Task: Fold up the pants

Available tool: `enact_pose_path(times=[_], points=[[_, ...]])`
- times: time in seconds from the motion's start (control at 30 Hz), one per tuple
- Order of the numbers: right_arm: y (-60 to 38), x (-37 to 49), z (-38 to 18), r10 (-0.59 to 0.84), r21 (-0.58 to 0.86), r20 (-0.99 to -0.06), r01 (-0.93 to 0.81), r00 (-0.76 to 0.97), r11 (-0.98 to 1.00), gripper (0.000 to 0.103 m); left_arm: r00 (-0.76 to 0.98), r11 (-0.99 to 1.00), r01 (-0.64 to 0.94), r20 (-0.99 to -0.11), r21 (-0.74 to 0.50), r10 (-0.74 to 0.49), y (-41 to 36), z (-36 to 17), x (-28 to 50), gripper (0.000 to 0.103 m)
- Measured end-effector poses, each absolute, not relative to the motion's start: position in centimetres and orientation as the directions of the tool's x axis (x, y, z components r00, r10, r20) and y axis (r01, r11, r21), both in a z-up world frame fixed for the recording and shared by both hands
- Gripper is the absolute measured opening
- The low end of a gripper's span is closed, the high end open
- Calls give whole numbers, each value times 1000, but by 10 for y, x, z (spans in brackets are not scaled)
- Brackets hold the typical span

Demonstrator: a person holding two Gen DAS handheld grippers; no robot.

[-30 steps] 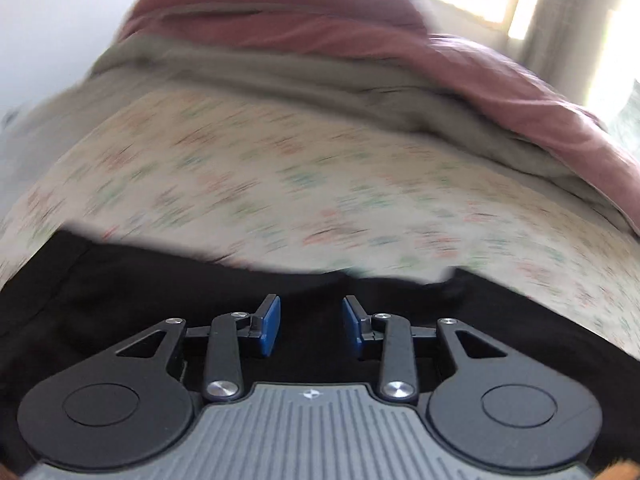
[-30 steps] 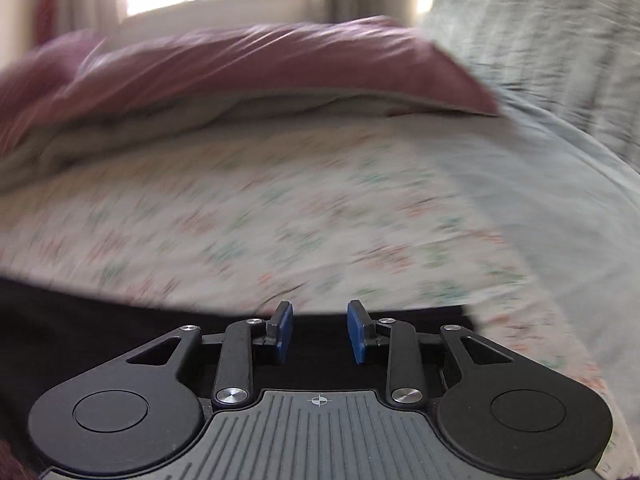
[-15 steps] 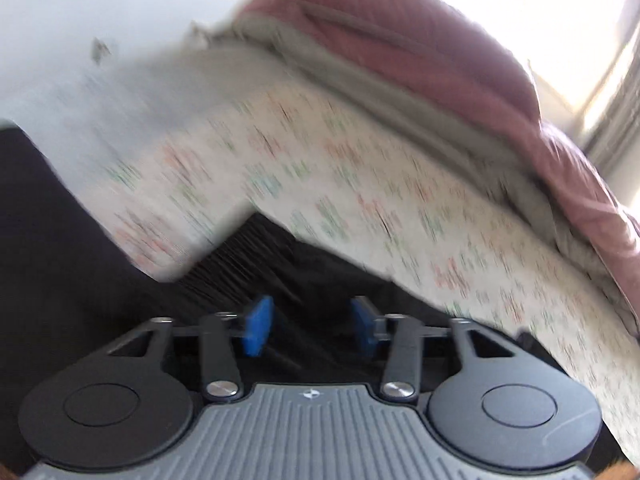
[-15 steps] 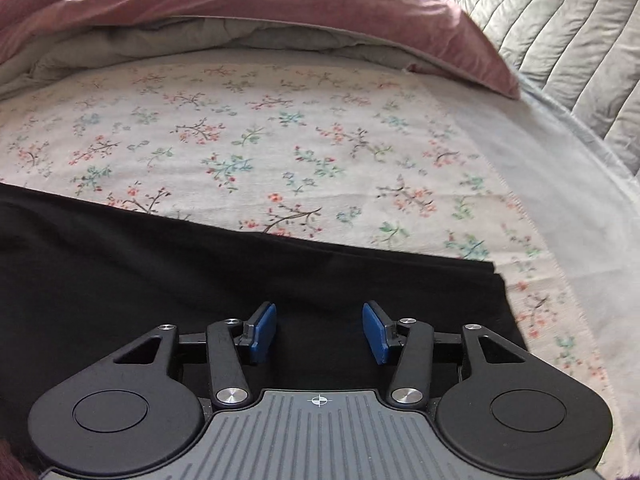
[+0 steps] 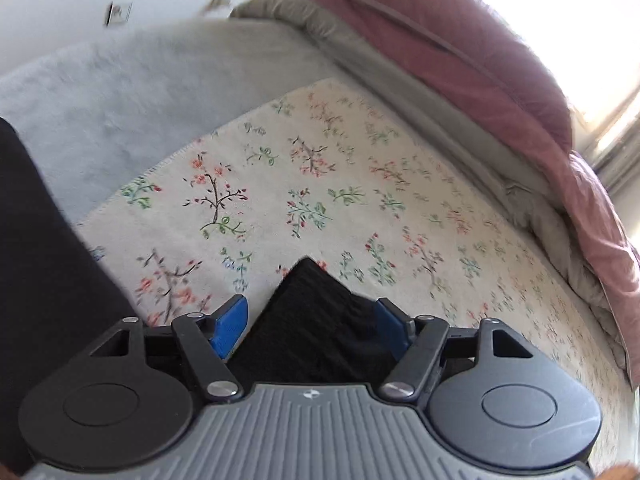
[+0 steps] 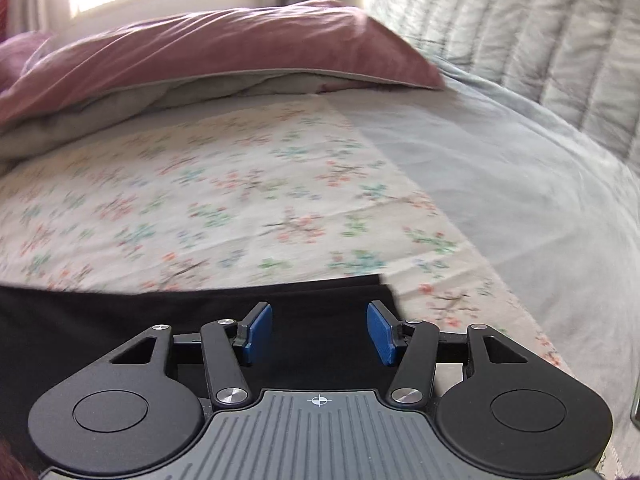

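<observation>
Black pants (image 6: pixel 120 320) lie flat on a floral sheet (image 6: pixel 240 200) on the bed. In the right wrist view my right gripper (image 6: pixel 320 330) is open, its blue pads (image 6: pixel 380 332) wide apart just above the pants near their right end. In the left wrist view my left gripper (image 5: pixel 312 322) is open, and a pointed corner of the black pants (image 5: pixel 312 320) sits between its blue pads (image 5: pixel 230 322) without being clamped. More black fabric (image 5: pixel 40 280) fills the left edge of that view.
A pink duvet (image 6: pixel 200 52) with a grey underside is bunched along the far side of the bed, also in the left wrist view (image 5: pixel 460 48). A grey blanket (image 6: pixel 520 180) lies right of the floral sheet. A quilted headboard (image 6: pixel 540 32) stands at far right.
Both grippers opened wider. The left gripper swung left and now frames a corner of the pants. The right gripper moved toward the pants' right end.
</observation>
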State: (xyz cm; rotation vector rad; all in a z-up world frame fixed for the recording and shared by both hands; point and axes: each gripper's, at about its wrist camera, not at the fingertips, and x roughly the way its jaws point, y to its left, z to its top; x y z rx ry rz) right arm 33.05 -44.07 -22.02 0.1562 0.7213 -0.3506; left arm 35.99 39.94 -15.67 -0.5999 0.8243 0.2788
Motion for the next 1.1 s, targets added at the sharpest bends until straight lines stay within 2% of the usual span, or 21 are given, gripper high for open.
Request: enact_pose_path(times=[0.13, 0.2, 0.27, 0.47, 0.57, 0.7, 0.77, 0.8, 0.83, 0.87, 0.97, 1.1], points=[[-484, 315, -232, -263, 52, -673, 399, 691, 916, 57, 632, 814, -441, -775, -377, -17, 395, -169, 382, 88], [-502, 306, -238, -216, 123, -676, 397, 705, 909, 57, 598, 826, -436, -801, -357, -31, 388, -178, 394, 91], [-518, 302, -245, -168, 198, -676, 396, 717, 897, 57, 587, 840, -442, -810, -314, 7, 381, -183, 399, 95], [-529, 306, -251, -56, 285, -633, 300, 772, 910, 57, 566, 876, -417, -823, -242, 42, 372, -182, 404, 95], [-531, 316, -247, -10, 313, -604, 249, 797, 917, 57, 573, 883, -414, -817, -221, 64, 371, -184, 401, 88], [-529, 332, -260, 0, 291, -626, 234, 780, 928, 58, 577, 904, -383, -814, -192, 72, 366, -182, 404, 81], [-524, 333, -262, -6, 264, -613, 212, 790, 941, 59, 586, 910, -365, -808, -195, 62, 364, -181, 404, 71], [-524, 335, -262, 0, 266, -612, 206, 791, 942, 59, 586, 912, -363, -807, -189, 66, 364, -181, 405, 70], [-524, 336, -261, 16, 277, -609, 194, 793, 941, 51, 587, 915, -361, -807, -181, 72, 363, -181, 405, 68], [-524, 338, -260, 41, 291, -603, 172, 797, 941, 30, 587, 921, -353, -806, -166, 80, 361, -181, 405, 65], [-513, 344, -259, 31, 229, -618, 143, 786, 963, 9, 595, 932, -338, -797, -131, 104, 358, -179, 405, 57], [-512, 343, -253, 3, 214, -595, 155, 804, 964, 7, 628, 935, -332, -769, -123, 122, 353, -171, 403, 51]])
